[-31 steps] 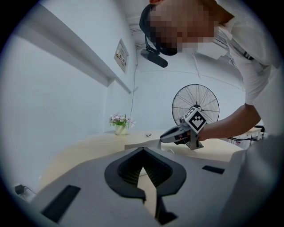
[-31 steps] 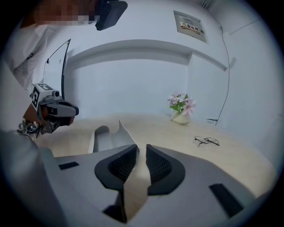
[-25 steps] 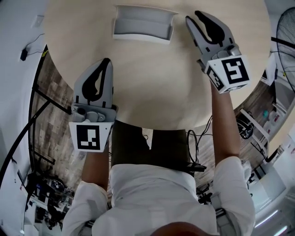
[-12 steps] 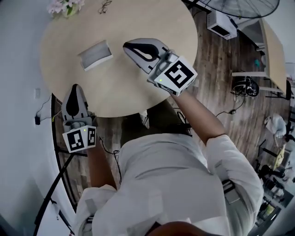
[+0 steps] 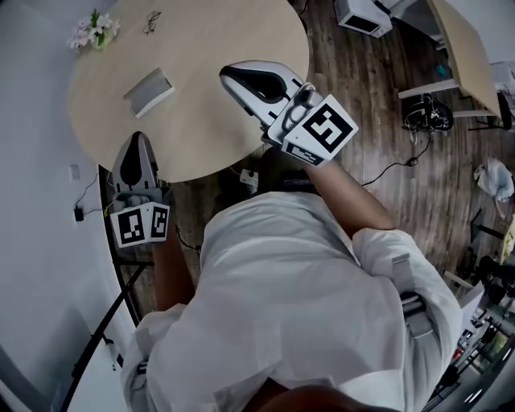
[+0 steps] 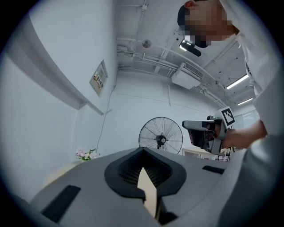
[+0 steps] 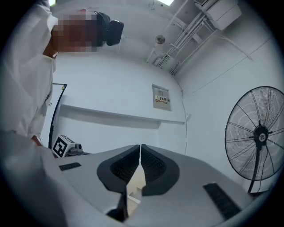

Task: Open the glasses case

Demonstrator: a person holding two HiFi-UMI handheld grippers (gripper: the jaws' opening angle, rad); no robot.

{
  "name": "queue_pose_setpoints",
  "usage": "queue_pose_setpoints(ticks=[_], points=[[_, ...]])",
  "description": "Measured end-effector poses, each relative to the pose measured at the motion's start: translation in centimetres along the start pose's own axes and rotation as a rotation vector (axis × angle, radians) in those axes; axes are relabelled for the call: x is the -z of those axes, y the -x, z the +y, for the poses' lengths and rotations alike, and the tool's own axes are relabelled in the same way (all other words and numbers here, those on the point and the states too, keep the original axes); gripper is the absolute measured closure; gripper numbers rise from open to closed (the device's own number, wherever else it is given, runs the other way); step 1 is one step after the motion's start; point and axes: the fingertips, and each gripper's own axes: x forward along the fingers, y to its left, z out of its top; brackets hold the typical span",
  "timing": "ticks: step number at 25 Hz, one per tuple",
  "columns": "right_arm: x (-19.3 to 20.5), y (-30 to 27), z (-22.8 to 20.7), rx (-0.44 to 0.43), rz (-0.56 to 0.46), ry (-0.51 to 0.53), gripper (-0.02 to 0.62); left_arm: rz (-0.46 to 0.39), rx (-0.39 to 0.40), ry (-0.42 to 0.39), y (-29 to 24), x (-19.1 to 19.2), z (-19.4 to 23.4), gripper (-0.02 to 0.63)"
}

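The glasses case (image 5: 149, 90) lies at the far left of the round worktop (image 5: 217, 40), touched by nothing; whether its lid is up cannot be made out. The left tongs (image 5: 138, 143) and right tongs (image 5: 232, 74) are pressed together and empty, apart from the case. One pair should be spread to pin the base while the lid's edge is lifted by the other.

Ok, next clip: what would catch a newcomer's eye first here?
Both tongs are shut and empty: the right tongs hover over the round table, the left tongs at its edge. The grey glasses case lies apart from both, with flowers and a pair of glasses at the far rim.
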Motion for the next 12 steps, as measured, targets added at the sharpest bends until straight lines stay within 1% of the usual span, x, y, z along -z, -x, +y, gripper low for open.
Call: queue_pose_setpoints(ticks=[4, 7, 9, 12], points=[[0.1, 3.7, 0.2, 0.001, -0.004, -0.033, 0.566, -0.007, 0.007, 0.017, 0.7, -0.9, -3.3, 0.594], [1.4, 4.6, 0.6, -0.041, -0.007, -0.050, 0.568, 0.009, -0.041, 0.019, 2.1, -0.8, -4.4, 0.594], [2.2, 5.3, 0.8, -0.065, -0.008, -0.063, 0.568, 0.010, -0.059, 0.018, 3.0, -0.9, -5.4, 0.594], [3.5, 7.9, 1.1, -0.105, 0.010, -0.088, 0.568, -0.001, -0.102, 0.026, 4.7, -0.9, -8.2, 0.594]])
